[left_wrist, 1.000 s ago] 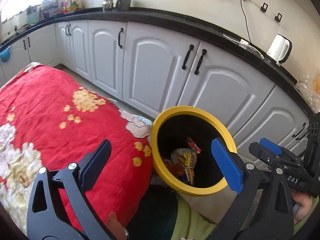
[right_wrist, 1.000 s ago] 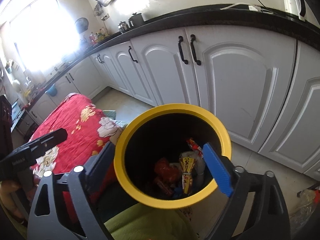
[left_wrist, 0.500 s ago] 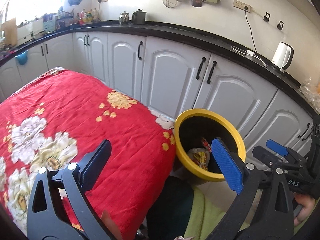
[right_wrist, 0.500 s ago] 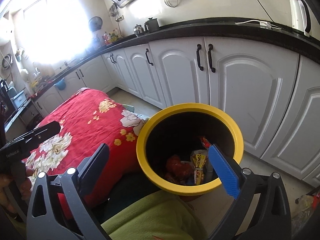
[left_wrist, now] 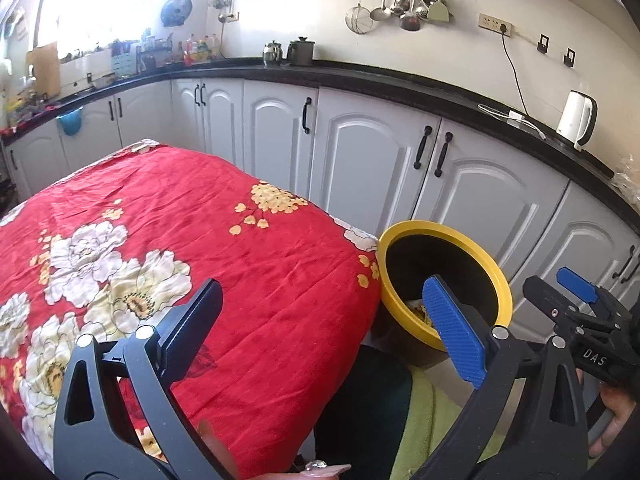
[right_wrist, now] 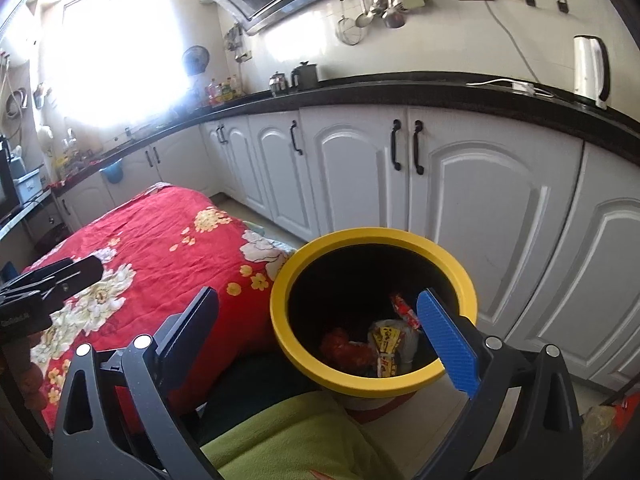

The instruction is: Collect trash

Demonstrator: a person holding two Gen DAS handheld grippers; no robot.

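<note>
My right gripper [right_wrist: 320, 332] has just been opening and now stands as wide as it goes with nothing between its fingers, while the wrappers [right_wrist: 384, 344] lie at the bottom of the yellow-rimmed bin [right_wrist: 352, 240], beyond and below the blue pad [right_wrist: 448, 344]. My left gripper [left_wrist: 324, 332] is spread wide too and holds nothing, hanging over the edge of the red flowered cloth [left_wrist: 180, 216], with the bin just beside that cloth, behind its right finger.
</note>
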